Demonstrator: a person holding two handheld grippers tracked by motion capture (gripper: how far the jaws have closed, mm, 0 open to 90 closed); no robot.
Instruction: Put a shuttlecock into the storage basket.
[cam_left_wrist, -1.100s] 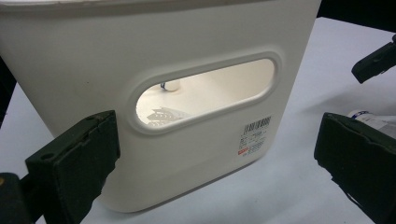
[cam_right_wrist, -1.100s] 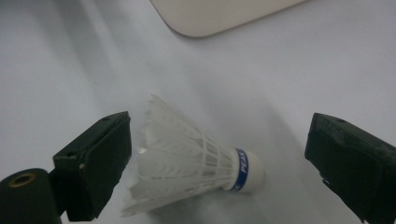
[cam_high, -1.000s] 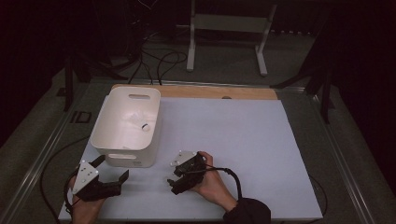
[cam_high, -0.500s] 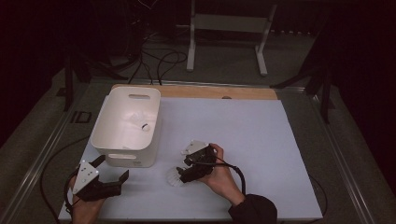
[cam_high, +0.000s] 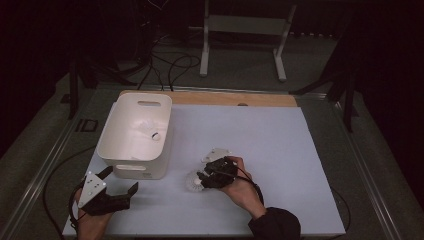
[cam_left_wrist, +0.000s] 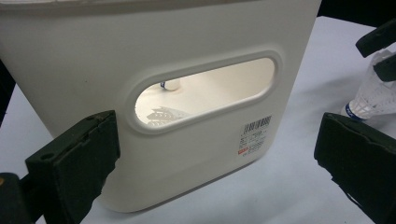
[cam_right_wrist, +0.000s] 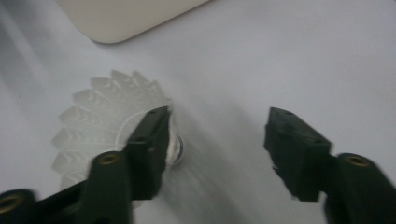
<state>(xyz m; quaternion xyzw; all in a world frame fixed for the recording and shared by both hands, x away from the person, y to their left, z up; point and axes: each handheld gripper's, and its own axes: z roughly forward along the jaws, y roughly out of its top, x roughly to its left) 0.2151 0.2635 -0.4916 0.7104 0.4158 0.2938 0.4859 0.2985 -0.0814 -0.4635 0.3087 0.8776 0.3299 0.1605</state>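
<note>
Two tongs show low in the high view: left tongs (cam_high: 121, 189) released lower left beside the white bin (cam_high: 136, 136); right tongs (cam_high: 201, 179) at centre, jaws just closing, touching the shuttlecock (cam_high: 192, 181) on the worktop (cam_high: 300, 165); left gripper view: jaws wide, bin (cam_left_wrist: 187, 154) ahead, shuttlecock (cam_left_wrist: 373, 95) at right edge; right gripper view: shuttlecock (cam_right_wrist: 100, 121) beside one jaw, not gripped.

Lab or recording studio setting, not a home. Bench (cam_high: 300, 150) covered with a white sheet, aluminium rails along its edges; dark surroundings, loose cables (cam_high: 165, 65) on grey floor, a metal stand (cam_high: 245, 30) behind (purpose unclear).
</note>
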